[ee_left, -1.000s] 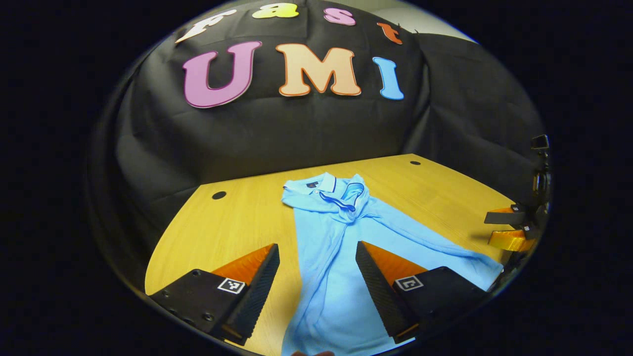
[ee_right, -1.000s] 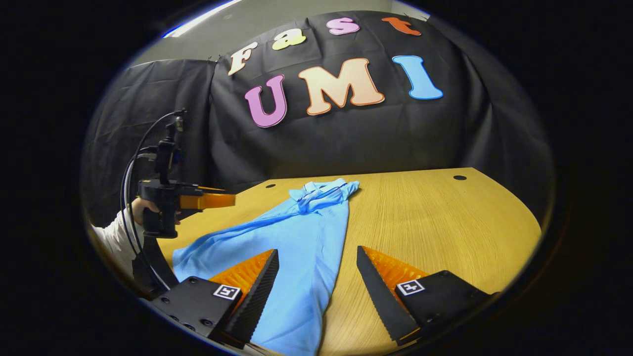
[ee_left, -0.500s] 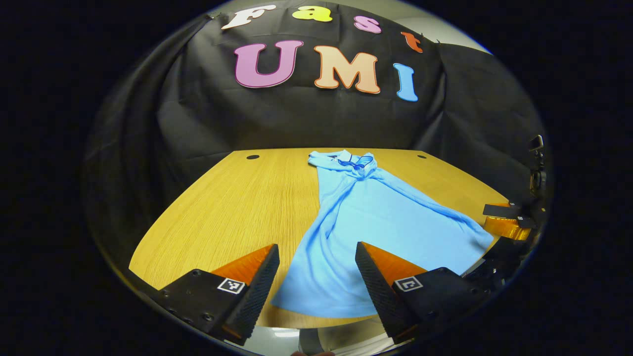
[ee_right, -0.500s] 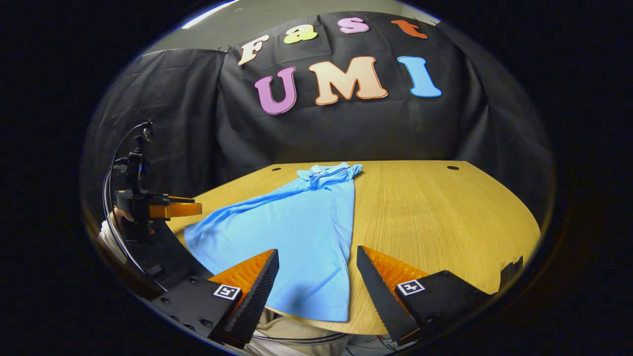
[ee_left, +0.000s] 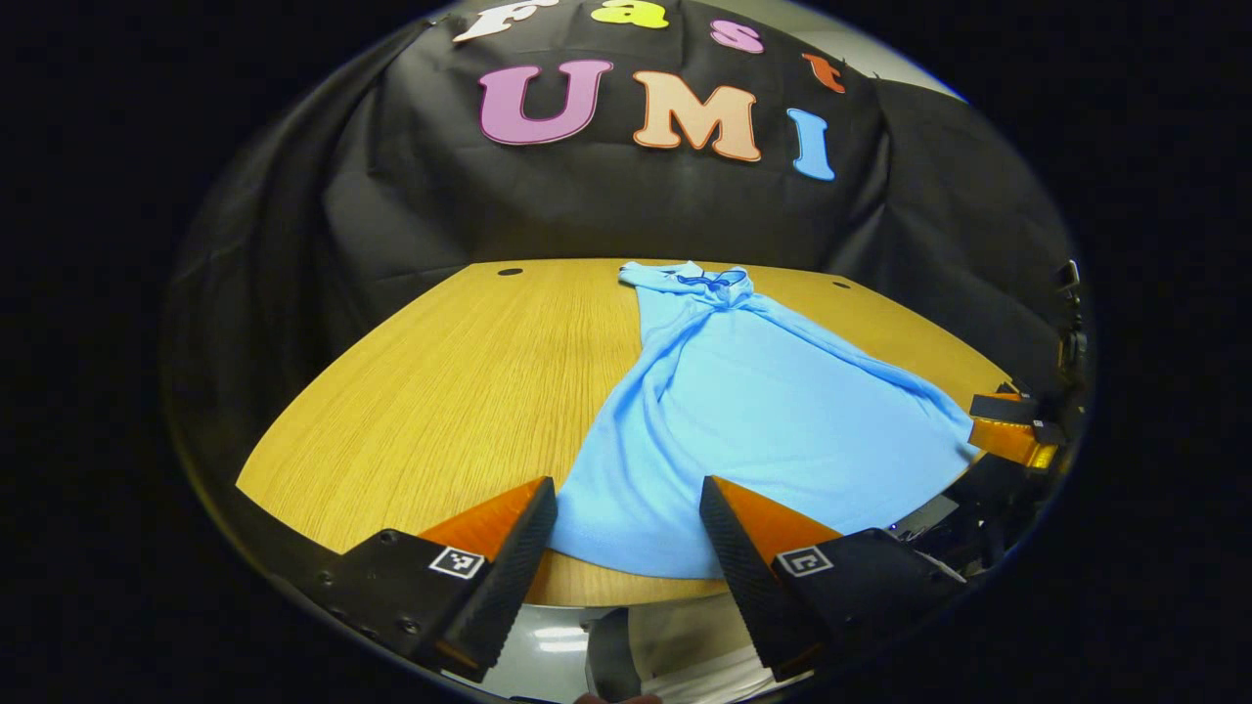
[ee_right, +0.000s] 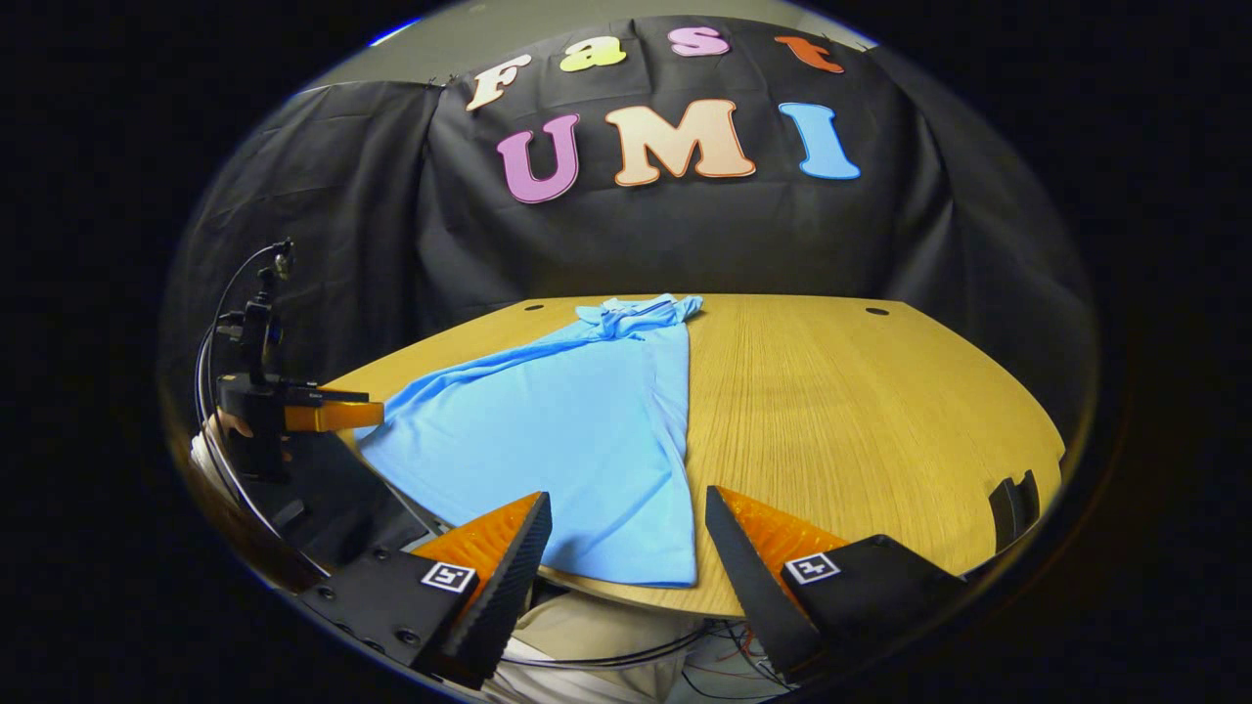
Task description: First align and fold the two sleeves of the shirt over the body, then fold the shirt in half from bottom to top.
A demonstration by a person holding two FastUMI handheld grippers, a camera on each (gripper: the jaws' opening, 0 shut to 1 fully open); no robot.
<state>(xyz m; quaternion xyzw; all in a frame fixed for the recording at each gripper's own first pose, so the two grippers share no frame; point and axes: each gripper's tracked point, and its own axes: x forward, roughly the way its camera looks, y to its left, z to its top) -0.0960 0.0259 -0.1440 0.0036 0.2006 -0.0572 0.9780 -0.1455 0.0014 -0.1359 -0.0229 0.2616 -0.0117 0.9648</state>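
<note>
A rounded, light wooden table (ee_left: 440,391) with a fine straight grain spreads out ahead of both tongs, backed by the booth's black cloth wall (ee_right: 685,244), and small dark round holes (ee_right: 877,311) sit near its far edge. On it lies the light blue, short-sleeved polo shirt (ee_left: 743,420), flat and narrowed, its dark-trimmed collar (ee_left: 699,280) at the far side of the table and its hem at the near edge, close to the tongs. In the left gripper view the shirt runs from between the fingers away toward the far edge and fans out to the right of the left gripper (ee_left: 626,548); bare wood lies to that gripper's left. In the right gripper view the same shirt (ee_right: 577,430) lies ahead and to the left of the right gripper (ee_right: 626,557), with open wood to its right, and the collar (ee_right: 636,313) shows small at the far end. The left gripper's fingers stand wide apart, holding nothing, poised over the near table edge with the hem showing between them and not touching them. The right gripper's fingers are likewise spread wide and empty, above the table's edge just short of the hem. In the right gripper view the left gripper (ee_right: 328,416) also appears far off to the left beside the shirt's corner, held by a hand (ee_right: 230,425) in a pale sleeve (ee_right: 205,460), with a black cable (ee_right: 210,332) looping above it.
</note>
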